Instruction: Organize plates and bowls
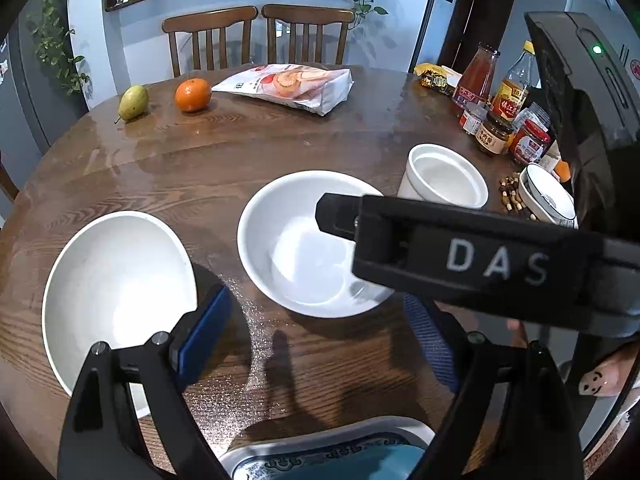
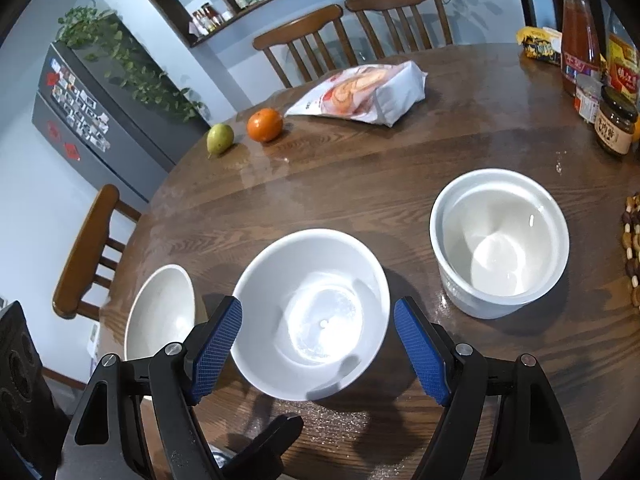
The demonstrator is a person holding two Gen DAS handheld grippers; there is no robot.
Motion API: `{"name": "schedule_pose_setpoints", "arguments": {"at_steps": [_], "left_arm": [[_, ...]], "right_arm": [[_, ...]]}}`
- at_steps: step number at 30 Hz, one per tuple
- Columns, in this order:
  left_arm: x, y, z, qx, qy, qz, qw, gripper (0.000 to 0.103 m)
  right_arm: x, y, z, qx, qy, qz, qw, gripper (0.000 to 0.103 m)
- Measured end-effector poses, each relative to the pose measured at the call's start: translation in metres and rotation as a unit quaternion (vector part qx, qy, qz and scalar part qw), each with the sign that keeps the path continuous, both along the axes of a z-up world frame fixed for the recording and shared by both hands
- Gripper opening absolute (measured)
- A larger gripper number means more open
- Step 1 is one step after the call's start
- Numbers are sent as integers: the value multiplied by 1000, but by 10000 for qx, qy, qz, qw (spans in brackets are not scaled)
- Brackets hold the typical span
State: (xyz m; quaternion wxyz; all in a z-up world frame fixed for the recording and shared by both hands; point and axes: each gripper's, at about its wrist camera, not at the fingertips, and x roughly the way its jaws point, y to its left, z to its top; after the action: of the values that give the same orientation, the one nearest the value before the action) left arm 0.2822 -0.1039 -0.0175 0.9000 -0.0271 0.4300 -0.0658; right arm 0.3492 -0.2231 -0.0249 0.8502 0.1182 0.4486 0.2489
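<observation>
Three white bowls stand on the round wooden table. The middle bowl sits between the left bowl and a tall straight-sided bowl with another nested inside. My right gripper is open, its blue pads on either side of the middle bowl's near rim, apart from it. In the left wrist view its black body hangs over that bowl. My left gripper is open and empty above bare table. A blue-patterned plate lies at the near edge.
A small blue-rimmed bowl and scattered nuts lie at the right by sauce bottles and jars. A pear, an orange and a snack bag lie at the far side. Chairs ring the table.
</observation>
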Motion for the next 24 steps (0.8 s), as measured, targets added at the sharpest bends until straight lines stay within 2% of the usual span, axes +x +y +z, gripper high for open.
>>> {"name": "schedule_pose_setpoints", "arguments": {"at_steps": [7,24], "left_arm": [[4,2,-3,-265,110,-73,9996,87],[13,7,-12,-599,302,-74,9977,87]], "right_arm": [[1,-1,-1,23,55,48,10000,81],[10,3,-15,-19,284,139,9995,81]]}}
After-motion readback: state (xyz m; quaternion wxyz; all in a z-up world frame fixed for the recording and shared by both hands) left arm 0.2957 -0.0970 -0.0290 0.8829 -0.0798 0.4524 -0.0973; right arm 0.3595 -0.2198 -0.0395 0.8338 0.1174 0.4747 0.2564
